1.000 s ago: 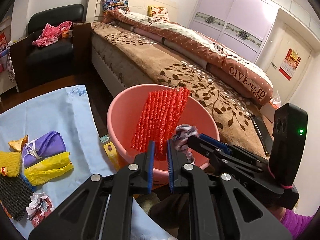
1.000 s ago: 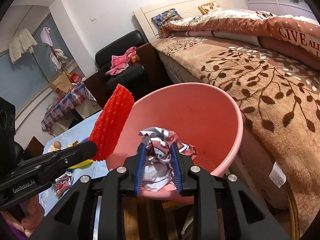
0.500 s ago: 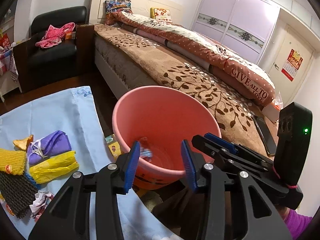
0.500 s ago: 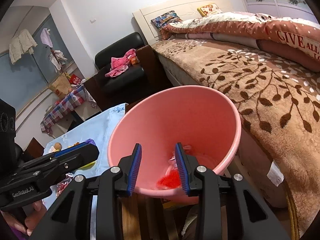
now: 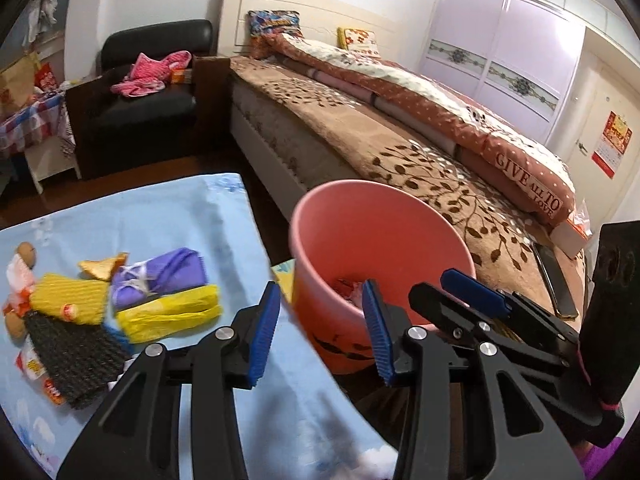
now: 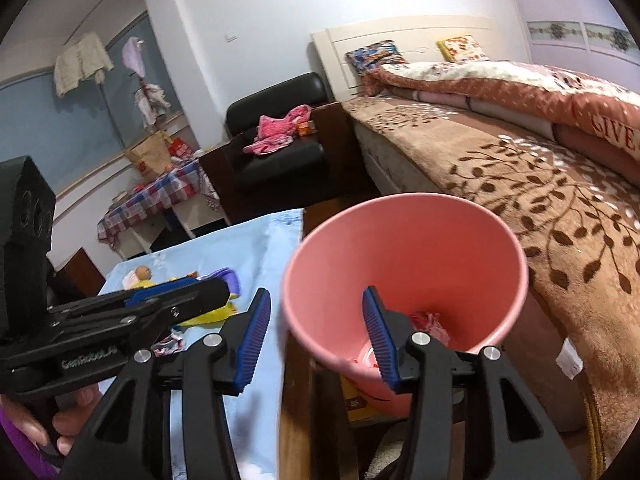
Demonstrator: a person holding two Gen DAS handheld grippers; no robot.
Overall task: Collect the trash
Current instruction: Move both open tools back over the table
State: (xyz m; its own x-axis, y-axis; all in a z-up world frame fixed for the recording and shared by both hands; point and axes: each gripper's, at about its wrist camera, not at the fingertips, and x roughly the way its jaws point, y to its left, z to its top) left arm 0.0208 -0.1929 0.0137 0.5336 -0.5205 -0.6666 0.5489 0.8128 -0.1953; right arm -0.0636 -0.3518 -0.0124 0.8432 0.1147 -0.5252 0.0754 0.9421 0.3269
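Note:
A pink bucket (image 5: 320,216) stands on the floor between the bed and the table; red and crumpled trash (image 6: 430,322) lies at its bottom. My left gripper (image 5: 320,334) is open and empty at the bucket's near left rim. My right gripper (image 6: 318,336) is open and empty, straddling the bucket's (image 6: 404,208) near rim. On the light blue tablecloth (image 5: 140,212) lie a purple bag (image 5: 160,276), a yellow bag (image 5: 168,316), a yellow mesh piece (image 5: 68,298), a black mesh piece (image 5: 72,356) and small wrappers.
A bed with a brown leaf-patterned cover (image 5: 360,144) runs along the right. A black armchair (image 5: 136,92) with pink clothes stands behind the table. A phone (image 5: 556,280) lies on the bed edge. A small box (image 6: 356,400) sits on the floor by the bucket.
The left gripper let go of the red mesh and the right gripper let go of the crumpled paper; both fell into the bucket. Both grippers opened wide and swung left toward the table.

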